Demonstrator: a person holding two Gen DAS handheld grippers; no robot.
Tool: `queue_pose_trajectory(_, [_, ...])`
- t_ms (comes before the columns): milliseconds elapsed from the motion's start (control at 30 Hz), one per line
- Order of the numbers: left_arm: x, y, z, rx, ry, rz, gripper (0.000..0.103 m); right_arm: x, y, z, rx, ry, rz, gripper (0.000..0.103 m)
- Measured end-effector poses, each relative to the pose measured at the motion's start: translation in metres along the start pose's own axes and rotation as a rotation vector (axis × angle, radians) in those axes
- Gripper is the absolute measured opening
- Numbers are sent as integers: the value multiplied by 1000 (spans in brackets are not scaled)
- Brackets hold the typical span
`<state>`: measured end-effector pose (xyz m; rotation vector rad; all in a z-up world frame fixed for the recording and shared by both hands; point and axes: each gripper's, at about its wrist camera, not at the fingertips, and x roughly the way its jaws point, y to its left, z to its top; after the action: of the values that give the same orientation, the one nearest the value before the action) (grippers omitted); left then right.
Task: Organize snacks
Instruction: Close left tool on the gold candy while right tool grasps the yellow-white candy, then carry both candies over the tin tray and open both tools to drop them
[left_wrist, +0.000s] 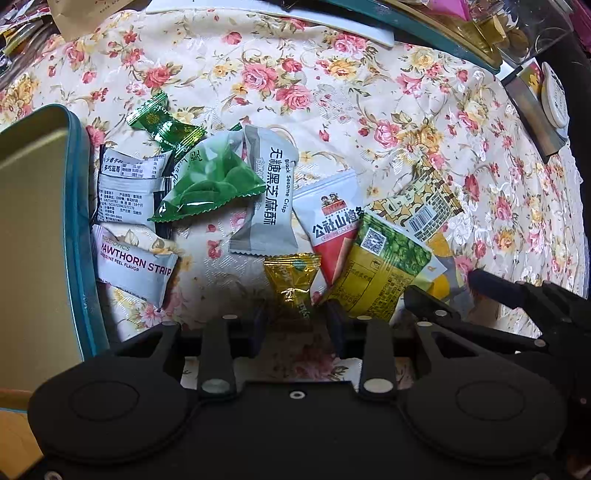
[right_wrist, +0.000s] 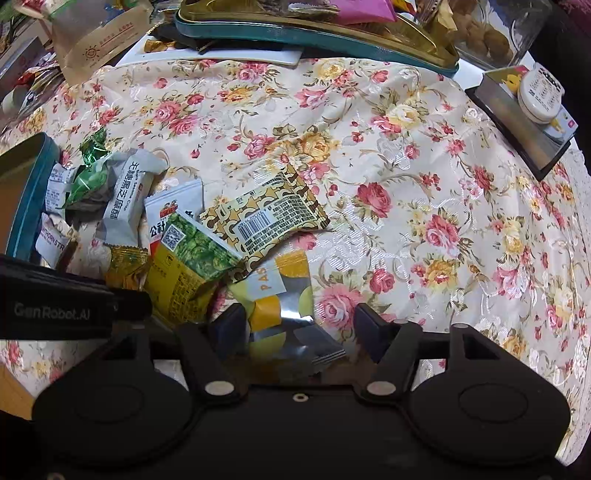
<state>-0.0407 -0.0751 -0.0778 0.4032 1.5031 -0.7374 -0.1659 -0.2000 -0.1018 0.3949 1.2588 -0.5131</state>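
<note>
A heap of snack packets lies on the floral cloth (right_wrist: 424, 155) beside an open teal tin (left_wrist: 79, 221). My left gripper (left_wrist: 297, 325) points down and is open, its fingers straddling the lower end of a gold candy wrapper (left_wrist: 291, 284) without pressing it. Above it lie a grey Black Sesame Crisp packet (left_wrist: 266, 192), a green pouch (left_wrist: 210, 181) and a Hawthorn Strip packet (left_wrist: 136, 266). My right gripper (right_wrist: 299, 328) is open around a silver and yellow packet (right_wrist: 284, 295); its left finger is against the packet and the right one stands apart. A yellow-green pea packet (right_wrist: 188, 258) lies between the two grippers.
A gold patterned packet (right_wrist: 269, 214) lies at the heap's right edge. At the back stand a teal and gold tray (right_wrist: 314, 33), a brown paper bag (right_wrist: 96, 40) and a clear cookie container (right_wrist: 487, 37). A dark box with a white jar (right_wrist: 541, 96) sits far right.
</note>
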Motion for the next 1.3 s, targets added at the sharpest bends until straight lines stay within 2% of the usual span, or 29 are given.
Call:
queue_pose_trajectory(100, [2, -1, 3, -6, 4, 4, 44, -2, 1, 1, 3, 12, 6, 41])
queue_pose_trajectory(200, [2, -4, 3, 6, 5, 14, 44, -3, 1, 2, 11, 26, 15, 38])
queue_pose_trajectory(333, [5, -10, 4, 16, 3, -5, 33, -5, -5, 4, 49, 46, 33, 35])
queue_pose_trajectory(433, [7, -12, 4, 1, -2, -34, 27, -5, -10, 6, 87, 64, 53, 35])
queue_pose_trajectory(667, [-18, -12, 2, -7, -81, -90, 27, -19, -24, 14, 165, 47, 58, 34])
queue_pose_trajectory(833, [-24, -14, 4, -1, -101, -90, 27, -35, -36, 26, 246, 27, 99, 34])
queue_pose_trajectory(1000, [-44, 5, 4, -70, -129, -100, 27, -44, -40, 34, 311, 15, 93, 34])
queue_pose_trajectory(1167, [-74, 29, 14, -161, -201, -40, 27, -47, -44, 42, 395, 29, 108, 34])
queue_pose_trajectory(1300, [-104, 51, 17, -221, -260, 39, 27, -49, -35, 49, 397, 16, 93, 34])
